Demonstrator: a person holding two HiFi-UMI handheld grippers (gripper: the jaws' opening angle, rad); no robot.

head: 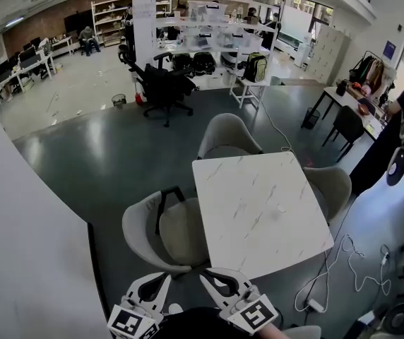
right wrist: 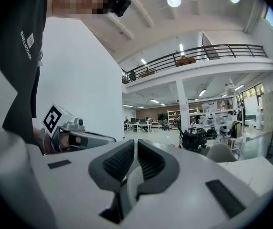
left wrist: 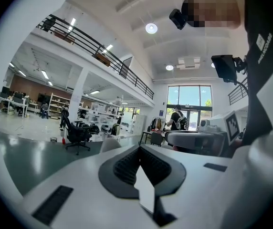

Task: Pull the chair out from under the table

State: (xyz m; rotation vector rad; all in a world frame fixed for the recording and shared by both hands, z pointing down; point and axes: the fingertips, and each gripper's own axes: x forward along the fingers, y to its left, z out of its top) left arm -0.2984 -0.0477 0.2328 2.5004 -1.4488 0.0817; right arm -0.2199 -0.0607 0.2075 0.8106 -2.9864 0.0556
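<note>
A white marble-top table (head: 258, 210) stands in the middle of the head view with three grey shell chairs round it. The left chair (head: 161, 230) has its seat partly under the table edge; a pale chair back (right wrist: 221, 152) shows beside the table top (right wrist: 255, 168). Both grippers are low and near me, short of that chair. My left gripper (head: 161, 280) (left wrist: 139, 149) has its jaws together with nothing between them. My right gripper (head: 208, 280) (right wrist: 135, 144) is likewise shut and empty. Each gripper view shows the other gripper beside it.
A far chair (head: 227, 138) and a right chair (head: 330, 189) also sit at the table. A white wall (head: 25, 260) runs close on my left. White cables (head: 343, 267) lie on the floor right of the table. A black office chair (head: 161, 90) stands beyond.
</note>
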